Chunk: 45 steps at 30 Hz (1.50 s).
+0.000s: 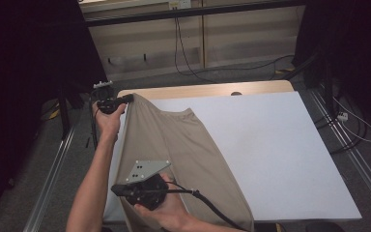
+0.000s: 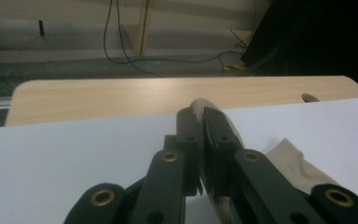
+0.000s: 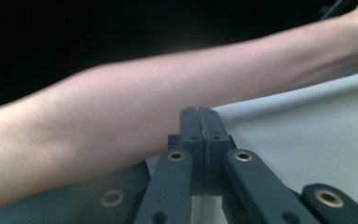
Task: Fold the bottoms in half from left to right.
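A person at a worktop [image 1: 270,145] covered by a smooth white sheet holds a beige cloth [image 1: 174,145] stretched between two tools. The left hand-held gripper [image 1: 125,100], at the far left corner of the worktop, is clenched on the cloth's top corner; in the left gripper view a rounded fold of the fabric [image 2: 200,105] pokes up between its black jaws. The right hand-held gripper [image 1: 118,190], topped with a grey three-cornered plate, sits near the worktop's front edge with its jaws pressed together at the cloth's left edge [image 3: 261,121], apparently pinching it. The matte, finely woven cloth fans out in a long tapering shape from the far corner toward the front edge. Pale wood [image 2: 121,95] shows beyond the white sheet.
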Motion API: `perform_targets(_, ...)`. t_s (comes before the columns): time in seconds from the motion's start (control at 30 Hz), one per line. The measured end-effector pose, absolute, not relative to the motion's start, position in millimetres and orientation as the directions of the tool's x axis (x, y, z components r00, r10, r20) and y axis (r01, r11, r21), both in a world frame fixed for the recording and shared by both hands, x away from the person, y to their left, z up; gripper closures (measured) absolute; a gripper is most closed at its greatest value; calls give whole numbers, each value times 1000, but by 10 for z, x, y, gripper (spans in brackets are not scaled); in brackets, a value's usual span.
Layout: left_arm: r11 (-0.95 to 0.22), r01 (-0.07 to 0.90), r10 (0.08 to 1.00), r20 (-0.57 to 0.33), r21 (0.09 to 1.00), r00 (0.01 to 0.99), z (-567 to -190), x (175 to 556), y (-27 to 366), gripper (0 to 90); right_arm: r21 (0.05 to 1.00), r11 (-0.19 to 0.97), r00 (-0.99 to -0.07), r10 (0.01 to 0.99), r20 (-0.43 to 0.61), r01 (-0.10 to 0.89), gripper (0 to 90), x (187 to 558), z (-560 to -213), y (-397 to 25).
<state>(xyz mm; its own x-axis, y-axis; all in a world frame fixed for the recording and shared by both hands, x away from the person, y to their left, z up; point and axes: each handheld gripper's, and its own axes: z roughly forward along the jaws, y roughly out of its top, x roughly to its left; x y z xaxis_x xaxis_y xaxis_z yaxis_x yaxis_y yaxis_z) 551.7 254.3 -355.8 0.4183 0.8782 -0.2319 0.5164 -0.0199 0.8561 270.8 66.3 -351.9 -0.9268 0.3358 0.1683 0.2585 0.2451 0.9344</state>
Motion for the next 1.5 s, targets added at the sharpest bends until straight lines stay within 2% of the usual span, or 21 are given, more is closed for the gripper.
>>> perform_targets(0.2, -11, 498, 893, -216, 867, 395, -3394, 5479, 2701, 862, 951, 210, -937, 315, 153, 226, 900, 2719, -3334, 715)
perform_targets(0.43, -23, 515, 895, -212, 857, 393, -3498, 5506, 2650, 862, 944, 214, -931, 319, 176, 252, 900, 2719, -3448, 656)
perform_targets(0.67, -51, 530, 882, -211, 846, 421, -3615, 5550, 2366, 862, 937, 164, -905, 354, 237, 309, 900, 2727, -3629, 331)
perform_targets(0.87, -69, 531, 872, -207, 845, 443, -3668, 5557, 2160, 862, 925, 155, -893, 357, 275, 347, 900, 2724, -3648, 104)
perform_targets(1.07, -99, 537, 872, -187, 838, 453, -3798, 5593, 1936, 859, 922, 183, -879, 409, 244, 341, 900, 2684, -3722, -172)
perform_targets(1.23, -126, 547, 867, -175, 828, 466, -3893, 5598, 1794, 859, 901, 187, -852, 443, 279, 392, 900, 2683, -3859, -411)
perform_targets(1.5, -149, 571, 858, -181, 807, 480, -4076, 5632, 1553, 859, 890, 179, -814, 508, 283, 420, 900, 2599, -3997, -779)
